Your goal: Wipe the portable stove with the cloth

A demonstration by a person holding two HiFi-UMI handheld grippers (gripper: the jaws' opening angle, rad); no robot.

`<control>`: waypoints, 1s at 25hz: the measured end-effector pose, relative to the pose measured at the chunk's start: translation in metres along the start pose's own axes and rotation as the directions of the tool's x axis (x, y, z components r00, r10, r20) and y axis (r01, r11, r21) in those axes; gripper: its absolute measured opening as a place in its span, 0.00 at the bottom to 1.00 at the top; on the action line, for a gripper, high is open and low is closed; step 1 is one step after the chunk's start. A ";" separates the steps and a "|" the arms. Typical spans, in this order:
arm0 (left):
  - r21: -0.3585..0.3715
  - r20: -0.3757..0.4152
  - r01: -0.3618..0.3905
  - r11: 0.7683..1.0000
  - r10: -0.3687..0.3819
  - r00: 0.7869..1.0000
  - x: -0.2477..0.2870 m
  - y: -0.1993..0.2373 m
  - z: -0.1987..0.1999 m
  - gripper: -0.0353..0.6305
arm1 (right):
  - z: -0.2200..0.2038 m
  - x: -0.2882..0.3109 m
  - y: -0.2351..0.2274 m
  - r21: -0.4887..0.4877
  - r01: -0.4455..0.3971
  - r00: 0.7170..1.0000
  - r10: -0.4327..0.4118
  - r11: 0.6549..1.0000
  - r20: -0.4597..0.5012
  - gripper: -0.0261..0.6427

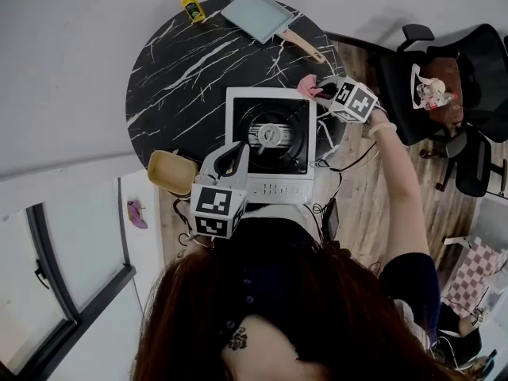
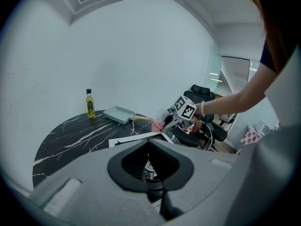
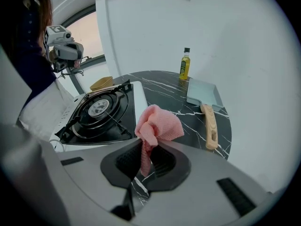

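right claw (image 3: 143, 160) grasping cloth (image 3: 158, 124) beside stove (image 3: 99, 109) | left claw (image 2: 151, 174) clenched, empty | pan (image 3: 203, 94), bottle (image 3: 185, 65) beyond

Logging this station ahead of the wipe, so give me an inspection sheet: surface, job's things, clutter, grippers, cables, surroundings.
Surface: round black marbled table.
Job's things: stove at the table's near edge; pink cloth bunched in the right gripper, by the stove's far right corner.
Clutter: oil bottle and blue pan at the far edge; tan dish left of the stove.
Grippers: right gripper shut on the cloth; left gripper shut, empty, over the stove's near left corner.
Cables: dark cables hang by the stove's near right side.
Surroundings: wood floor, black chairs at right, window at left.
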State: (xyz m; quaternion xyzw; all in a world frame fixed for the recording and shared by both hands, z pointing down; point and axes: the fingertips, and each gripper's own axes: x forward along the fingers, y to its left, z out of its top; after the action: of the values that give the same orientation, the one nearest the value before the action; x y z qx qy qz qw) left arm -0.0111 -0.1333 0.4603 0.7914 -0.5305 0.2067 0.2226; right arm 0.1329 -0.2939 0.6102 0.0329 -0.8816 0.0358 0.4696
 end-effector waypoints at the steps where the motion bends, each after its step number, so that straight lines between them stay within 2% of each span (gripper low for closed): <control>1: 0.001 0.000 0.001 1.000 -0.001 1.000 0.000 0.000 0.000 0.07 | -0.001 0.000 0.000 0.005 0.004 1.000 -0.004 1.000 0.000 0.09; 7: 0.003 -0.003 0.010 1.000 -0.010 1.000 0.000 -0.003 0.000 0.07 | -0.005 -0.004 -0.001 0.045 0.028 1.000 -0.028 0.999 0.006 0.09; 14: 0.010 0.000 0.017 1.000 -0.017 1.000 0.001 -0.006 0.000 0.07 | -0.007 -0.004 0.001 0.112 0.100 0.995 -0.098 0.989 -0.018 0.09; 17: 0.015 0.002 0.025 1.000 -0.025 1.000 0.002 -0.008 0.001 0.07 | -0.008 -0.004 0.003 0.157 0.112 0.994 -0.111 0.981 -0.018 0.09; 25: 0.023 0.005 0.040 0.999 -0.041 0.999 0.004 -0.014 0.004 0.07 | -0.009 -0.005 0.009 0.200 0.139 0.990 -0.136 0.970 -0.027 0.09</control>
State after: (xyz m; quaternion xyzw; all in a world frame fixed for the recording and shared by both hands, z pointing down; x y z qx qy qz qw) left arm 0.0034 -0.1343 0.4573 0.8050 -0.5127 0.2058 0.2163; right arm 0.1425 -0.2843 0.6109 0.1410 -0.8659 0.0922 0.4709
